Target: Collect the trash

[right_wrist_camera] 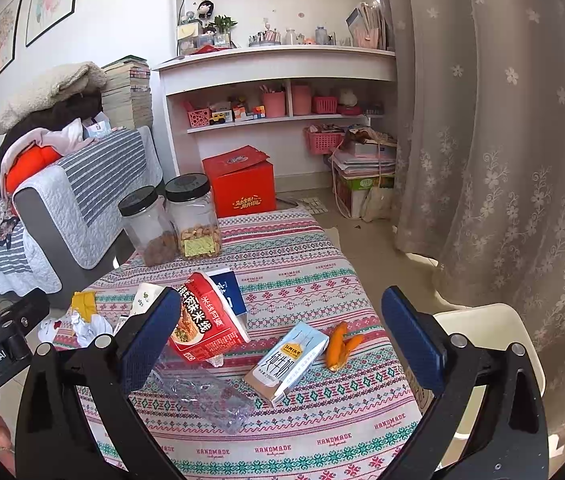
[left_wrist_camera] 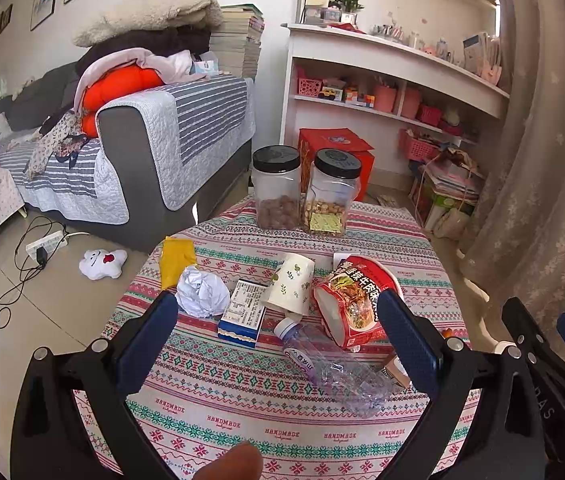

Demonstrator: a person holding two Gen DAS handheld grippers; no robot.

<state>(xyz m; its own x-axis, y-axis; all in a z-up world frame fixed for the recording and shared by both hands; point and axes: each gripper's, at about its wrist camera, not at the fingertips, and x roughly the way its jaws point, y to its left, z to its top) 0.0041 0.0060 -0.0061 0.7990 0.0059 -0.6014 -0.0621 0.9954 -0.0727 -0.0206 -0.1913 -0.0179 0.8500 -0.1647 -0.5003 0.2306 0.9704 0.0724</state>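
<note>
Nearest, we list our left gripper [left_wrist_camera: 278, 336] and right gripper [right_wrist_camera: 282, 336], blue-padded fingers spread wide, holding nothing, above the round table under a patterned cloth [right_wrist_camera: 302, 432] printed "HANDMADE". The left unit's housing reads "GenRobot.AI".

Trash on the cloth, near to far:
- crushed clear plastic bottle [left_wrist_camera: 334, 372], label unreadable;
- pale blue milk carton [right_wrist_camera: 286, 364], Chinese print, lying flat;
- orange peel [right_wrist_camera: 340, 346], just right of the carton;
- red instant-noodle tub [left_wrist_camera: 352, 304], tipped over;
- blue-and-white box [left_wrist_camera: 242, 314], text too small;
- floral paper cup [left_wrist_camera: 288, 286], lying down;
- crumpled white paper [left_wrist_camera: 202, 292];
- yellow wrapper [left_wrist_camera: 176, 262], at the far-left edge.

Farthest, two black-lidded clear jars [left_wrist_camera: 304, 188].
</note>
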